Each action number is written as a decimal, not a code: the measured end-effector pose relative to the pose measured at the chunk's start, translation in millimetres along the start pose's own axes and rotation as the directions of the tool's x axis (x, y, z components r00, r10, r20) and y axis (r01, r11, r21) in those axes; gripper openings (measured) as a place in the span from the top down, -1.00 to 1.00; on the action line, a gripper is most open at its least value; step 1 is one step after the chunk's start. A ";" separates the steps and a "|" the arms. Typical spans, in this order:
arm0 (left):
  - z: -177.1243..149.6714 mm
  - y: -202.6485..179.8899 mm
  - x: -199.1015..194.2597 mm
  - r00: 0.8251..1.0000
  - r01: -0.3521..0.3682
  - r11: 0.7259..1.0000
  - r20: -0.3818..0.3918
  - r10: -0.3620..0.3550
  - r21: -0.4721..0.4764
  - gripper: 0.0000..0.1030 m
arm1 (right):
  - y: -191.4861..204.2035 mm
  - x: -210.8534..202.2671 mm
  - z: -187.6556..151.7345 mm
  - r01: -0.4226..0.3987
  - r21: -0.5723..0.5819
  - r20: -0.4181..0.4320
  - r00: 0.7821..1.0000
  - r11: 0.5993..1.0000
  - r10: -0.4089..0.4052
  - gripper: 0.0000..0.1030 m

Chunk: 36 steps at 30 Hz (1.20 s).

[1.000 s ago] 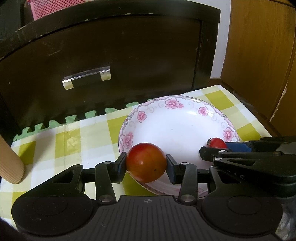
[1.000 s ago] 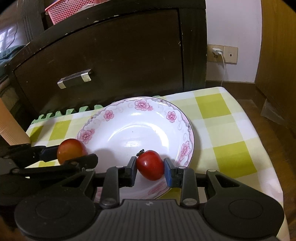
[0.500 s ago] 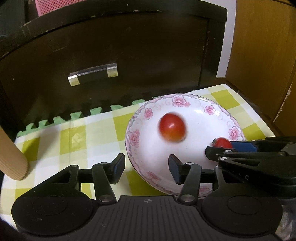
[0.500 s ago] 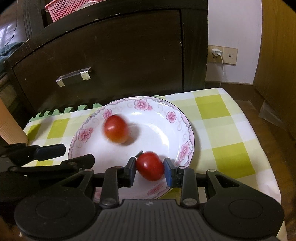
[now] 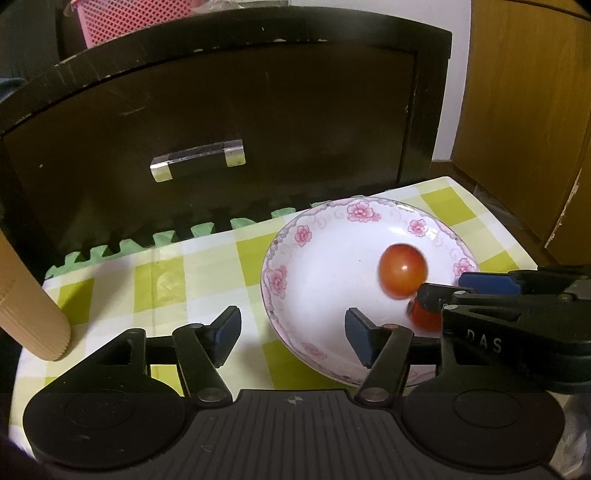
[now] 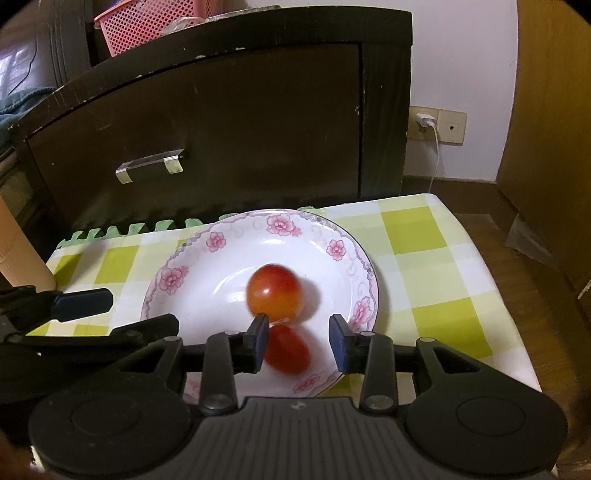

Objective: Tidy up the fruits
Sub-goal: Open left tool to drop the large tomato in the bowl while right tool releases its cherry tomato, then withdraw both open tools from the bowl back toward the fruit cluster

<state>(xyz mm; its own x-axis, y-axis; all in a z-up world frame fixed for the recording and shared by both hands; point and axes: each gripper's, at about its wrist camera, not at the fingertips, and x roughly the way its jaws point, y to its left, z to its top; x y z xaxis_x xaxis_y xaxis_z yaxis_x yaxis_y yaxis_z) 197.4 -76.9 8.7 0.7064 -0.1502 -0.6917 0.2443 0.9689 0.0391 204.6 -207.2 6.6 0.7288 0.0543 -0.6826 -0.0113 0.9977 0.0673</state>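
Observation:
A white plate with pink flowers (image 5: 288, 266) (image 6: 221, 243) sits on the green-checked cloth. A larger orange-red tomato (image 5: 402, 270) (image 6: 275, 291) lies blurred inside the plate. Just in front of it a smaller red tomato (image 6: 287, 353) (image 5: 424, 315) lies in the plate, between the spread fingers of my right gripper (image 6: 298, 344), which is open above the plate's near rim. My left gripper (image 5: 292, 335) is open and holds nothing, hovering over the plate's left rim. In the left wrist view the right gripper (image 5: 476, 291) partly hides the smaller tomato.
A dark wooden cabinet with a clear handle (image 5: 197, 159) (image 6: 149, 170) stands right behind the table. A tan ribbed cylinder (image 5: 26, 302) (image 6: 22, 254) stands at the left edge. A pink basket (image 6: 147, 22) sits on the cabinet. The table's right edge drops to a wooden floor (image 6: 535, 295).
The left gripper opened and its tomato rolled across the plate to the right. The right gripper has now opened, and its smaller tomato lies loose in the plate.

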 end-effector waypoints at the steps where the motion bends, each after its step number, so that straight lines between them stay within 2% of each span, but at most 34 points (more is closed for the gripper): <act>1: 0.0 0.0 0.0 1.000 0.000 1.000 0.000 0.000 0.000 -0.35 | 0.4 -1.1 0.0 0.001 0.000 0.002 1.000 1.000 -0.001 0.33; 18: 0.5 6.0 -23.9 1.000 -0.002 1.000 0.022 0.002 -0.014 -0.40 | 9.9 -30.0 -0.9 -0.002 -0.005 0.026 1.000 1.000 0.002 0.33; 36: -11.9 4.9 -52.8 1.000 -0.003 1.000 0.029 0.002 0.003 -0.42 | 16.2 -59.2 -16.2 -0.028 0.014 0.011 1.000 1.000 0.027 0.33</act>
<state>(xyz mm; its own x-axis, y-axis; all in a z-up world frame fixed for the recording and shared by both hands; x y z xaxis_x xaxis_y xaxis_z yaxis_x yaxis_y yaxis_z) 153.4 -61.9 36.9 0.7259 -0.1534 -0.6704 0.2445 0.9687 0.0431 150.2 -193.6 36.3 0.7358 0.0811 -0.6723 -0.0220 0.9951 0.0960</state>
